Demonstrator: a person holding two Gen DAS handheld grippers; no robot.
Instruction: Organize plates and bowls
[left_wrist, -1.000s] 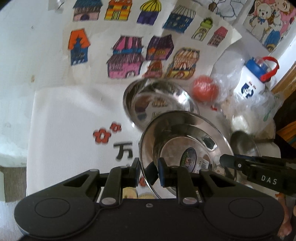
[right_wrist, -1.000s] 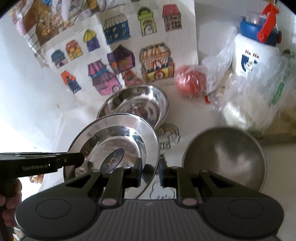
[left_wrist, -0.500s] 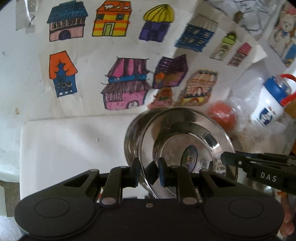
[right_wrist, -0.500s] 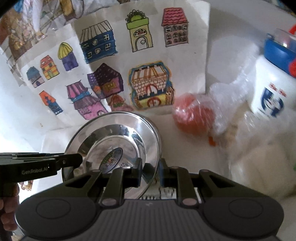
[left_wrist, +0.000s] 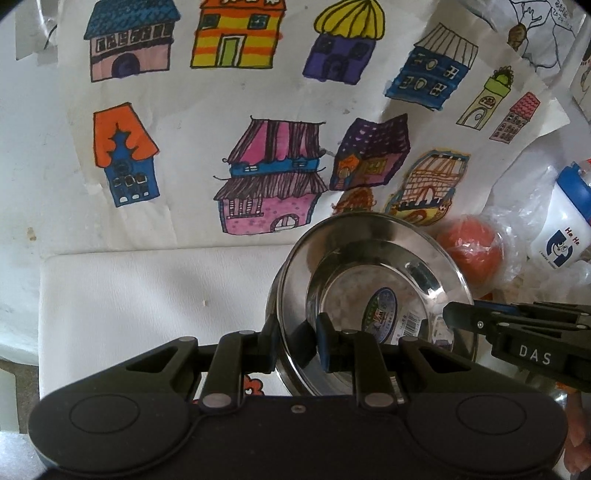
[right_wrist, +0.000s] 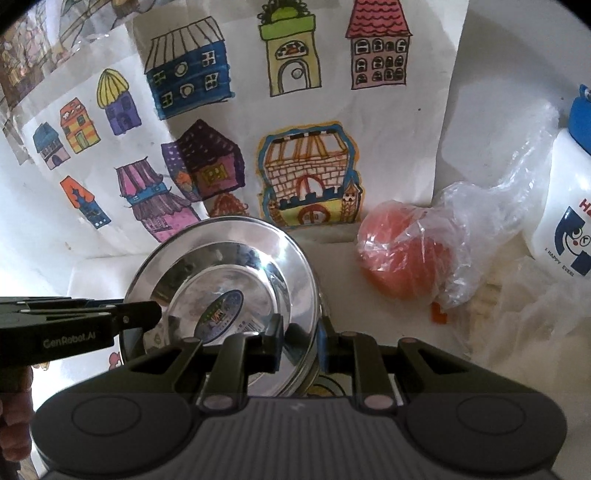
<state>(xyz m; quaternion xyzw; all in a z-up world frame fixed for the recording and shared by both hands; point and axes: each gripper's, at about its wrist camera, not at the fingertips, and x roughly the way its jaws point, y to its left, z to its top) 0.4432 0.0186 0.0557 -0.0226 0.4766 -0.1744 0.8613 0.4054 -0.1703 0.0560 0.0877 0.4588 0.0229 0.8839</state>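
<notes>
Carrying steel plate (left_wrist: 373, 295), now low center frame directly over second plate (left_wrist: 275, 295). Left tongs (left_wrist: 297, 341) clamp near rim, right tongs (right_wrist: 299, 341) clamp opposite rim. Stacking looks close; lowering and release remain.

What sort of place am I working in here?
Probably a family home: a child's drawing of colourful houses hangs on the wall behind a white table, with a cartoon-printed kids' water bottle and a bagged orange fruit nearby.

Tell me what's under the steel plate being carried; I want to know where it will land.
Beneath the steel plate, only the rim of a second steel dish peeks out at its left edge. The rest of that dish is covered, so its contents cannot be seen.
</notes>
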